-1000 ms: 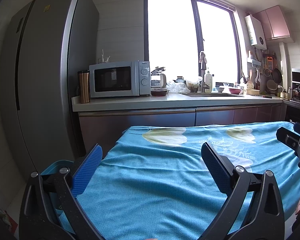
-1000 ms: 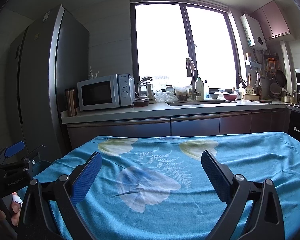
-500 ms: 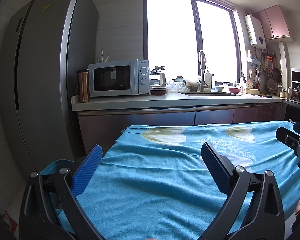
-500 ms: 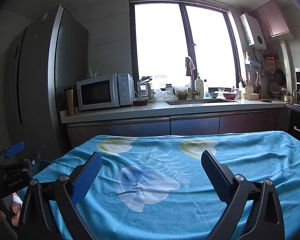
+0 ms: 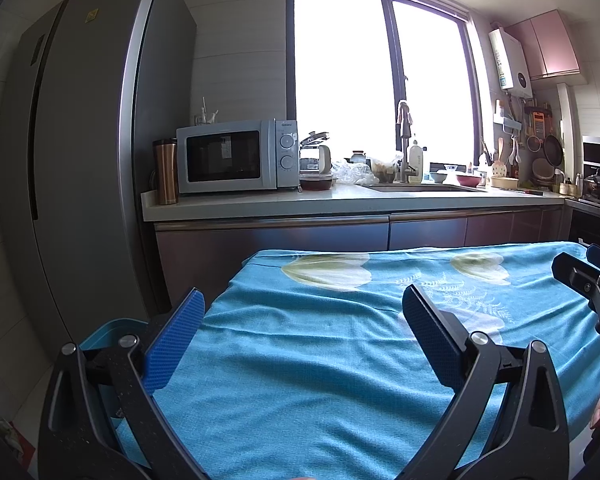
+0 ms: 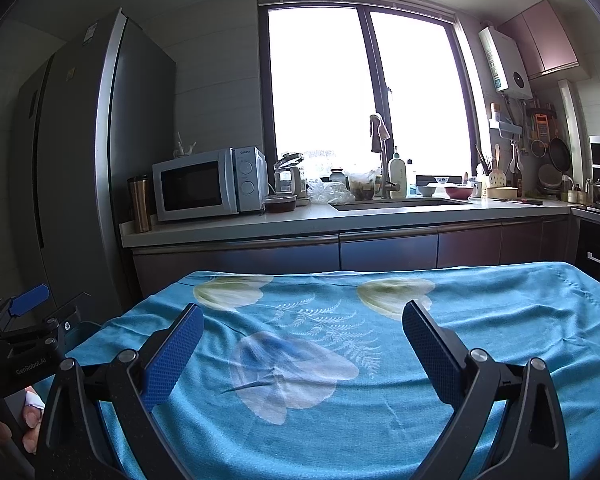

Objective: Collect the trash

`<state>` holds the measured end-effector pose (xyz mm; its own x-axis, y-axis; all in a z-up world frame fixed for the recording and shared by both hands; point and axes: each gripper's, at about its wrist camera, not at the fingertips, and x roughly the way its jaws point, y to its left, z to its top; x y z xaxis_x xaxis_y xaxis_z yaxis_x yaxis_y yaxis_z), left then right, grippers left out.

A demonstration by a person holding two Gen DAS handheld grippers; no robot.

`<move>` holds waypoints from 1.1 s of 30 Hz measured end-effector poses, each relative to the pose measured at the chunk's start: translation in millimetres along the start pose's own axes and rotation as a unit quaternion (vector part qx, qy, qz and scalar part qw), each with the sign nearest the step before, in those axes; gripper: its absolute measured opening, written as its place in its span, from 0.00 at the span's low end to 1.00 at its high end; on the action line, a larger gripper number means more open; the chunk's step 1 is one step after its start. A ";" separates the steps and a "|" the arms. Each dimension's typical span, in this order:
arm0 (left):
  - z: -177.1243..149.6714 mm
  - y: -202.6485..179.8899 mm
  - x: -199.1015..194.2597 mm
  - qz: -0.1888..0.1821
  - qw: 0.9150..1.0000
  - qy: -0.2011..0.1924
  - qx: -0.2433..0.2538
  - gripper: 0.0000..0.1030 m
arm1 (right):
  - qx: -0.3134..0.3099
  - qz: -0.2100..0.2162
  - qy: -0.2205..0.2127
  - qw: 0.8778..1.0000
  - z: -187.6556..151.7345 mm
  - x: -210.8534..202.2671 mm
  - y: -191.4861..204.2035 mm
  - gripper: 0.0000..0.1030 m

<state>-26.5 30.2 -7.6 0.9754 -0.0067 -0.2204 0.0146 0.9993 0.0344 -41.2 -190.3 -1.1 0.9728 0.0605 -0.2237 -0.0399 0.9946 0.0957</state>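
Kitchen, bright window (image 5: 380, 92) on the far wall. Far left, tall grey fridge (image 5: 84, 152). On the far counter (image 5: 340, 200), left to right: copper tumbler (image 5: 165, 172), white microwave (image 5: 236, 157), kettle (image 5: 315, 156), crumpled clear plastic bag (image 5: 350, 171), sink tap (image 5: 404, 140), bowls, hanging utensils. Near me, table (image 6: 500, 312) under a blue flower-print cloth, wrinkled, nothing lying on it that I can see. No trash visible on the cloth in either view; the only candidate is that plastic bag on the far counter, well apart from both grippers. Blue bin (image 5: 112, 330) at the table's left edge, low, partly behind my left finger. My left gripper (image 5: 300, 320) hovers over the near left of the table, jaws wide apart, empty. My right gripper (image 6: 302, 326) over the near middle, jaws wide apart as well, empty. Each gripper shows at the other view's edge.
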 end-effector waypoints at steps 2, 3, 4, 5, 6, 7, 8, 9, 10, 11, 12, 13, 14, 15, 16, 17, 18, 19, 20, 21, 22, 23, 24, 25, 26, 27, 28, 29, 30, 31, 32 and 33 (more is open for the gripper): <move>-0.7 -0.6 0.5 -0.001 1.000 0.001 0.000 0.95 | 0.000 0.000 0.000 1.000 0.1 -0.2 -0.1 0.93; -1.2 -1.1 0.8 -0.001 1.000 0.002 0.000 0.95 | 0.000 0.000 0.001 1.000 0.1 0.1 -0.1 0.93; -1.4 -1.2 1.5 -0.002 1.000 0.003 0.000 0.95 | 0.000 0.000 0.000 1.000 0.0 -0.1 -0.1 0.93; -1.7 -1.3 1.7 -0.002 1.000 0.003 -0.001 0.95 | 0.000 0.000 0.000 1.000 0.0 -0.3 -0.2 0.93; -1.8 -1.7 1.9 -0.002 1.000 0.002 -0.001 0.95 | 0.000 0.000 0.000 1.000 0.1 0.1 -0.3 0.93; -2.6 -2.1 2.4 -0.002 1.000 0.003 -0.002 0.94 | 0.001 0.000 0.000 1.000 0.1 0.1 -0.4 0.93; -2.5 -2.0 2.4 -0.003 1.000 0.004 -0.002 0.95 | 0.001 0.000 0.001 1.000 0.2 0.2 -0.4 0.93; -2.7 -2.3 3.1 -0.003 1.000 0.004 -0.002 0.95 | 0.002 0.000 0.001 1.000 0.4 0.1 -0.1 0.93; -3.5 -2.6 3.7 -0.003 1.000 0.005 -0.003 0.95 | 0.001 -0.001 0.001 1.000 0.5 0.1 0.0 0.93; -2.8 -2.3 3.8 -0.003 1.000 0.006 -0.004 0.95 | 0.002 0.000 0.001 1.000 0.5 0.0 -0.1 0.93; -2.8 -2.3 4.5 -0.003 1.000 0.008 -0.005 0.94 | 0.002 0.000 0.001 1.000 0.9 0.2 -0.4 0.93; -3.5 -2.3 5.3 -0.003 1.000 0.010 -0.007 0.94 | 0.002 0.000 0.001 1.000 0.9 0.2 -0.4 0.93; -3.3 -2.5 5.9 -0.003 1.000 0.012 -0.008 0.94 | 0.002 0.000 0.001 1.000 1.2 0.4 -0.7 0.93; -2.9 -3.3 5.2 -0.003 1.000 0.013 -0.008 0.94 | 0.003 0.000 0.001 1.000 1.2 0.5 -0.8 0.93; -3.5 -4.2 5.3 -0.002 1.000 0.013 -0.007 0.94 | 0.003 0.000 0.001 1.000 1.2 0.5 -0.9 0.93; -3.3 -5.0 5.3 -0.003 1.000 0.013 -0.005 0.94 | 0.004 0.000 0.001 1.000 1.1 0.8 -1.2 0.93; -3.5 -6.7 5.4 -0.002 1.000 0.014 -0.003 0.94 | 0.005 0.000 0.001 1.000 1.0 0.8 -1.5 0.93; -3.1 -8.2 5.2 -0.002 1.000 0.015 -0.001 0.94 | 0.005 0.000 0.001 1.000 1.1 0.9 -2.1 0.93; -3.3 -9.8 5.7 -0.003 1.000 0.018 0.000 0.94 | 0.005 0.000 0.002 1.000 1.2 1.5 -2.9 0.93; -3.5 -11.5 6.5 -0.005 1.000 0.021 0.001 0.94 | 0.004 -0.001 0.002 1.000 1.0 1.6 -3.5 0.93; -3.3 -12.4 7.5 -0.005 1.000 0.022 0.001 0.95 | 0.005 -0.002 0.002 1.000 0.7 1.8 -4.4 0.93; -3.4 -13.7 8.0 -0.005 1.000 0.022 0.003 0.94 | 0.006 -0.003 0.003 1.000 0.4 2.4 -6.3 0.93; -3.8 -15.6 8.8 -0.007 1.000 0.024 0.005 0.94 | 0.009 -0.003 0.005 1.000 0.1 3.1 -8.1 0.93; -3.6 -16.9 10.1 -0.010 1.000 0.028 0.008 0.94 | 0.011 -0.005 0.005 1.000 -0.3 3.7 -9.7 0.93; -3.9 -18.8 10.3 -0.013 0.999 0.027 0.009 0.94 | 0.013 -0.005 0.006 1.000 -0.8 3.9 -11.2 0.93; -4.1 -20.4 10.7 -0.015 0.999 0.026 0.011 0.94 | 0.014 -0.005 0.008 1.000 -1.2 4.8 -12.2 0.93; -4.1 -22.7 10.9 -0.017 0.999 0.026 0.014 0.94 | 0.014 -0.005 0.009 1.000 -1.7 5.6 -13.1 0.93; -3.9 -24.8 11.5 -0.018 0.999 0.027 0.015 0.94 | 0.014 -0.005 0.009 1.000 -1.8 6.0 -14.0 0.93; -3.9 -26.1 13.0 -0.020 0.999 0.031 0.014 0.94 | 0.014 -0.005 0.010 1.000 -1.7 6.2 -14.1 0.93; -3.2 -26.7 15.7 -0.021 0.999 0.037 0.012 0.95 | 0.015 -0.005 0.012 1.000 -2.1 7.2 -15.4 0.93; -3.0 -27.4 19.2 -0.023 0.999 0.044 0.011 0.95 | 0.017 -0.004 0.014 1.000 -2.6 7.7 -17.3 0.93; -2.7 -27.8 23.9 -0.025 0.998 0.054 0.009 0.95 | 0.019 -0.004 0.016 1.000 -3.0 8.5 -19.5 0.93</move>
<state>-4.2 2.4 -16.4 0.9440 -0.0520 -0.3258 0.0679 0.9970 0.0376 -32.9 -209.0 -7.8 0.9652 0.0561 -0.2556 -0.0232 0.9913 0.1297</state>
